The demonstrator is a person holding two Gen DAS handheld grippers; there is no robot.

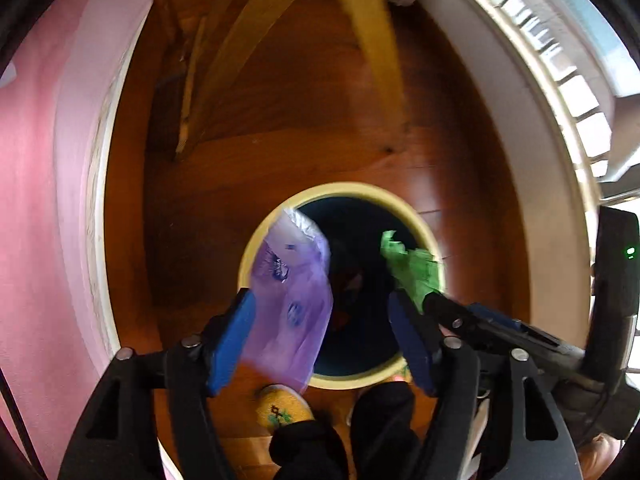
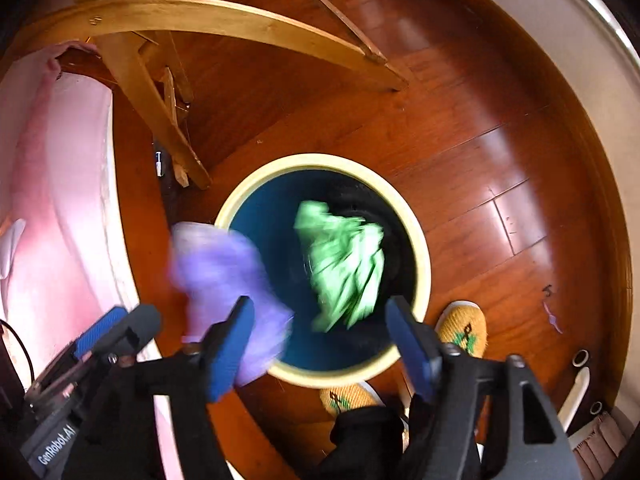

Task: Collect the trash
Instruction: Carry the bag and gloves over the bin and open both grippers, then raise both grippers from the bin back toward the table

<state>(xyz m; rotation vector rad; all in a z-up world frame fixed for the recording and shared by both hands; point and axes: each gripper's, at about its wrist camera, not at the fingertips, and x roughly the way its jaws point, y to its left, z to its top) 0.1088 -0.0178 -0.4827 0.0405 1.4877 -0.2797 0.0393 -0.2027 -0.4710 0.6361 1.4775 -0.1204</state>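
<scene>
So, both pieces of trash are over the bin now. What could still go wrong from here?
1. The purple wrapper sits over the bin's cream rim, not its middle, so it may land on the wooden floor.
2. The green wrapper is over the opening, but it is light and may drift.
3. The left gripper and right gripper, both open, are close together above the bin and could bump.
</scene>
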